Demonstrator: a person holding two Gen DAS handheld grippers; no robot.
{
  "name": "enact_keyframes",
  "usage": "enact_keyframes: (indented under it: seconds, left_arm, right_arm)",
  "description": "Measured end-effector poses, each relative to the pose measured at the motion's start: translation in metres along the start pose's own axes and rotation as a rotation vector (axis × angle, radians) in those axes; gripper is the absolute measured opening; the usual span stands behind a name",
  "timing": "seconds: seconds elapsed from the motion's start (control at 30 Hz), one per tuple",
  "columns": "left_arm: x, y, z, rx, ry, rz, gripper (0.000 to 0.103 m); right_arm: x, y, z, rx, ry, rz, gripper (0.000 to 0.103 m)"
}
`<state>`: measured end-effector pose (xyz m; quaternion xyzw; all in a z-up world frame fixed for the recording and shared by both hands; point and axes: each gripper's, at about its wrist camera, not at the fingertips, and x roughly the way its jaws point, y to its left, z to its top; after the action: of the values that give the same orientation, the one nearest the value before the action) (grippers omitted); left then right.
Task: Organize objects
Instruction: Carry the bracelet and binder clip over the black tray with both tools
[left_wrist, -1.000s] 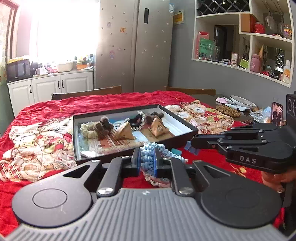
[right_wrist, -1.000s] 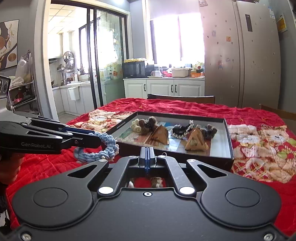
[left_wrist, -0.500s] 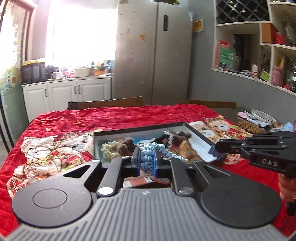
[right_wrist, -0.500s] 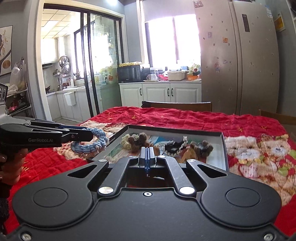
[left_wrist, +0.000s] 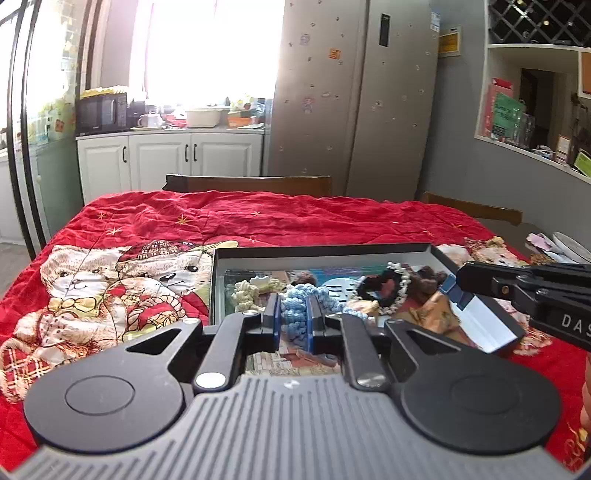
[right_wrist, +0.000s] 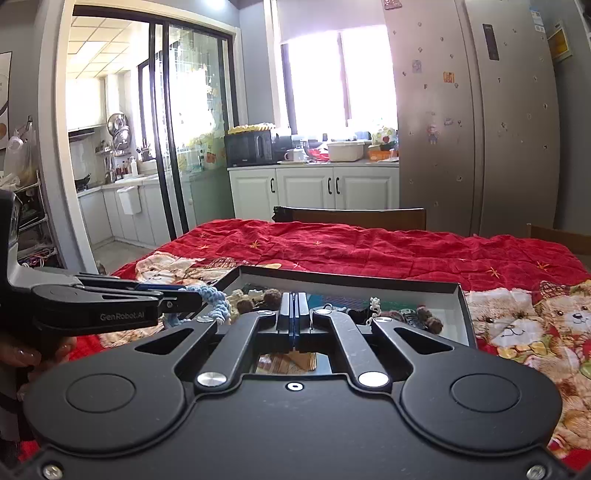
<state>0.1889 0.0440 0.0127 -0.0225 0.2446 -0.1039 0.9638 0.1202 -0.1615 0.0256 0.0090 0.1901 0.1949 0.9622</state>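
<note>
While the left gripper (left_wrist: 293, 314) pinches the blue scrunchie (left_wrist: 295, 312) over the tray (left_wrist: 325, 252), the right gripper (right_wrist: 294, 317) hangs empty, jaws pressed together; next, lower and release among the others

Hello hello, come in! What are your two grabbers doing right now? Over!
Left gripper shut on fluffy blue knitted scrunchie, over black-rimmed tray. Right gripper shut, empty. Other scrunchies crowd tray.

Black grippers (left_wrist: 293, 317), blue-edged fingers (right_wrist: 284, 310), silver screws.
</note>
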Motion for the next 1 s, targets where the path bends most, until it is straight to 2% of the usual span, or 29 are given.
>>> enact_keyframes:
  seconds: [0.13, 0.63, 1.0]
  left_arm:
    - [0.011, 0.001, -0.005, -0.001, 0.006, 0.012, 0.016]
    - [0.042, 0.007, -0.023, -0.009, 0.055, 0.025, 0.016]
    - [0.048, 0.008, -0.026, -0.015, 0.065, 0.03, 0.017]
  right_arm:
    - [0.015, -0.003, -0.008, -0.022, -0.012, -0.017, 0.002]
    - [0.069, -0.014, -0.035, 0.004, 0.046, -0.011, 0.002]
    - [0.083, -0.015, -0.044, 0.017, 0.077, -0.013, 0.002]
